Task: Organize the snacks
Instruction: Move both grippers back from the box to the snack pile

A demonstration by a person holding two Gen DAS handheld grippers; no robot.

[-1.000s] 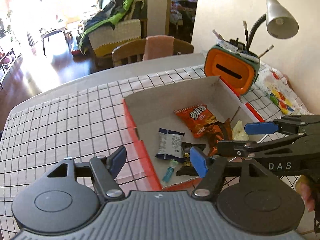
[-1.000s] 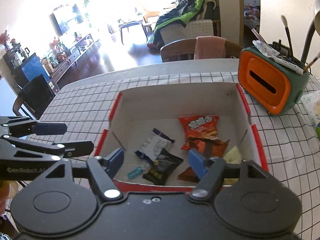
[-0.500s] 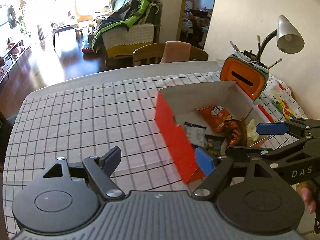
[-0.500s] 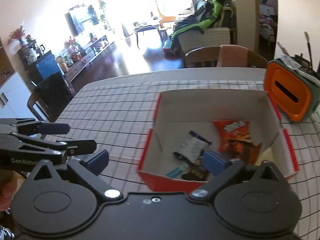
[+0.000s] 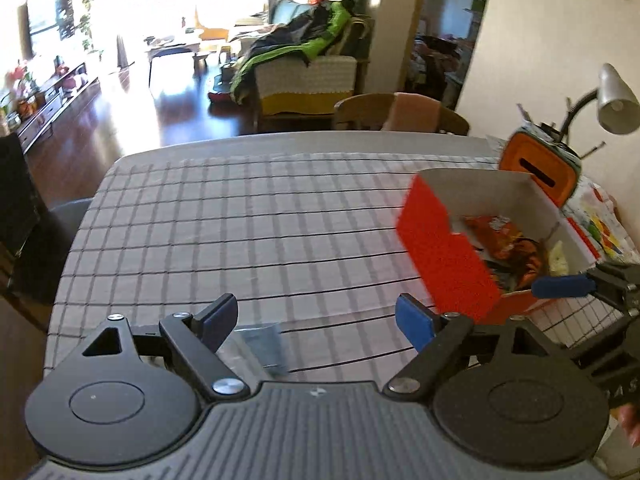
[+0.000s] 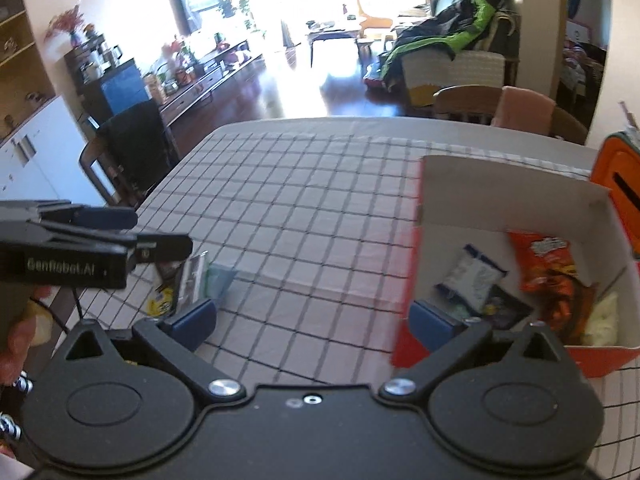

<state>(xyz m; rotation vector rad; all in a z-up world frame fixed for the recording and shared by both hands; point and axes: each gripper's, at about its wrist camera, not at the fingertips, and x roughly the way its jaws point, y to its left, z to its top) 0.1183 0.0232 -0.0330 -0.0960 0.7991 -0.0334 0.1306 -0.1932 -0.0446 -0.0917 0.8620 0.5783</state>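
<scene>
- The left gripper [image 5: 316,320] has its jaws opening, already wide, and nothing is between them. Under the gap there is only the checked tablecloth [image 5: 248,216].
- A small bluish packet [image 5: 266,344] lies flat on the cloth just past the left gripper, at about 6 o'clock in the left wrist view. It looks blurred.
- The right gripper [image 6: 316,320] has its jaws spread fully apart and they grip nothing. Its right finger [image 6: 430,322] stands in front of the near corner of the box; I cannot tell if it touches it.
- The red box [image 6: 412,280] with white inside stands at about 3 o'clock in both views, near the right edge of the table.
- Inside the box lie an orange chips bag [image 6: 544,256], a white and blue packet [image 6: 474,276], a dark packet [image 6: 508,312] and a pale yellow snack [image 6: 600,320].
- In the right wrist view, at about 9 o'clock, some more packets [image 6: 188,280] lie on the cloth, outside the box and well apart from it.
- An orange holder [image 5: 540,168] with brushes stands just behind the box, beside a desk lamp [image 5: 612,100].
</scene>
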